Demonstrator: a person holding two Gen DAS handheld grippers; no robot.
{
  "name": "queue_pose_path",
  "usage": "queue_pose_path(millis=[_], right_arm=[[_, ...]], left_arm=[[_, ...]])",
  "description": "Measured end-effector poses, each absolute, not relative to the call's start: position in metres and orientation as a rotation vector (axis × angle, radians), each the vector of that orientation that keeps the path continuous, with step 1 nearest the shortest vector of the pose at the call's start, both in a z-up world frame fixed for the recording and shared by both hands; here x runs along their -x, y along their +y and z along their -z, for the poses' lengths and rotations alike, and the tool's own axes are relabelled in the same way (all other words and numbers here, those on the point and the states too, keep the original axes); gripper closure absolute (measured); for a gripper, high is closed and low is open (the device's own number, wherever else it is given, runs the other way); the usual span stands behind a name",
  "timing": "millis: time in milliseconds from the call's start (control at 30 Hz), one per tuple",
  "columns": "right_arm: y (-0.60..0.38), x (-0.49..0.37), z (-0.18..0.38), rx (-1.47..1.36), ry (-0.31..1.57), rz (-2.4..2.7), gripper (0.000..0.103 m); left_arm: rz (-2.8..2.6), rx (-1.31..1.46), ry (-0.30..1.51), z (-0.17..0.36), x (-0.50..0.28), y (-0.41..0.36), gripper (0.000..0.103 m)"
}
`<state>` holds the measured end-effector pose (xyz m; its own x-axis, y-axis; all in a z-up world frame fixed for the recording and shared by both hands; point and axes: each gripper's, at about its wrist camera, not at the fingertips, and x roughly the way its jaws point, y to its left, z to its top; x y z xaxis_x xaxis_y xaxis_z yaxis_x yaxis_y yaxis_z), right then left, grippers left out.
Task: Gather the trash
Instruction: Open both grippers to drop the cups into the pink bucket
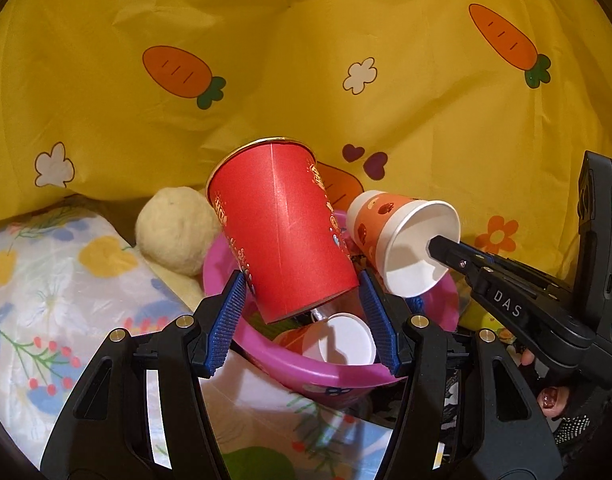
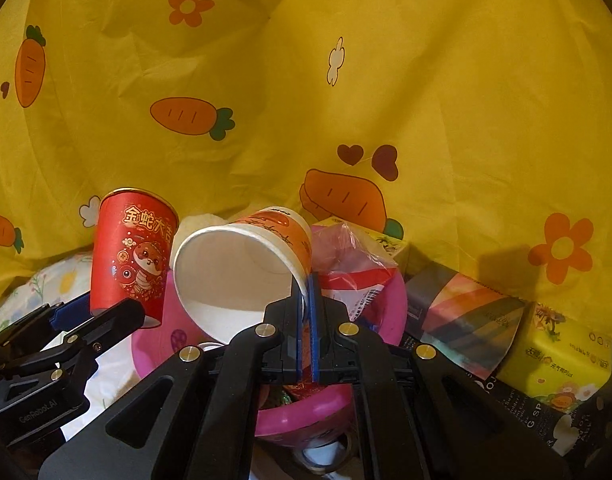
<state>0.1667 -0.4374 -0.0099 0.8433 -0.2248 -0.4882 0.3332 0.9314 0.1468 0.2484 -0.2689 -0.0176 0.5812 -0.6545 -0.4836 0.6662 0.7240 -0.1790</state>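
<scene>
The left gripper (image 1: 302, 300) has its blue pads pressed against the sides of a red paper cup (image 1: 284, 228), near its base, and holds it tilted over a pink basin (image 1: 337, 374); the cup's gold-edged mouth points up and away from the camera. The right gripper (image 2: 306, 316) is pinched tight on the rim of an orange paper cup (image 2: 242, 264), one finger inside the white mouth and one outside, so the cup lies on its side with the opening turned toward the right wrist camera. In the left wrist view that orange cup (image 1: 401, 240) hangs just beside the red one, above the basin's far right edge. Inside the basin lies another small cup (image 1: 337, 340) on its side, white mouth showing. From the right wrist view, a clear plastic bag (image 2: 353, 260) with red printing sits in the far part of the basin (image 2: 302, 416). To the left of the basin rests a pale yellow fuzzy ball (image 1: 174, 232) on a flowered cloth (image 1: 58, 280). To the right lie a dark striped box (image 2: 465, 316) and a yellow tissue pack (image 2: 561, 356). A yellow carrot-print sheet (image 2: 345, 80) fills the background.
</scene>
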Motion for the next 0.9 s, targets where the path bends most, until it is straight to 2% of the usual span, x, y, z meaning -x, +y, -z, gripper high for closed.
queue_pose_path(millis=[333, 500, 533, 600, 633, 667, 800, 867, 900], right_arm=[[-0.445, -0.183, 0.024, -0.220, 0.532, 0.322, 0.099], [-0.449, -0.185, 0.031, -0.221, 0.545, 0.318, 0.098], [-0.450, -0.184, 0.032, -0.224, 0.548, 0.317, 0.093], [-0.452, -0.181, 0.032, -0.231, 0.543, 0.317, 0.072], [-0.452, -0.177, 0.032, -0.230, 0.530, 0.320, 0.054], [-0.451, -0.174, 0.032, -0.225, 0.518, 0.324, 0.046], [-0.447, -0.162, 0.027, -0.202, 0.494, 0.334, 0.042], [-0.445, -0.155, 0.024, -0.202, 0.470, 0.346, 0.029], [-0.444, -0.152, 0.024, -0.203, 0.464, 0.350, 0.026]], left_arm=[[0.841, -0.024, 0.647, 0.037, -0.268, -0.283, 0.044], [0.819, 0.019, 0.644, 0.036, -0.268, -0.270, 0.025], [0.810, 0.035, 0.642, 0.035, -0.267, -0.265, 0.022], [0.784, 0.059, 0.635, 0.032, -0.265, -0.255, 0.022], [0.768, 0.069, 0.630, 0.030, -0.263, -0.249, 0.020], [0.752, 0.076, 0.620, 0.028, -0.261, -0.244, 0.018], [0.646, 0.073, 0.571, 0.020, -0.246, -0.222, 0.013], [0.572, 0.044, 0.546, 0.016, -0.237, -0.213, 0.010], [0.540, 0.036, 0.532, 0.015, -0.231, -0.209, 0.009]])
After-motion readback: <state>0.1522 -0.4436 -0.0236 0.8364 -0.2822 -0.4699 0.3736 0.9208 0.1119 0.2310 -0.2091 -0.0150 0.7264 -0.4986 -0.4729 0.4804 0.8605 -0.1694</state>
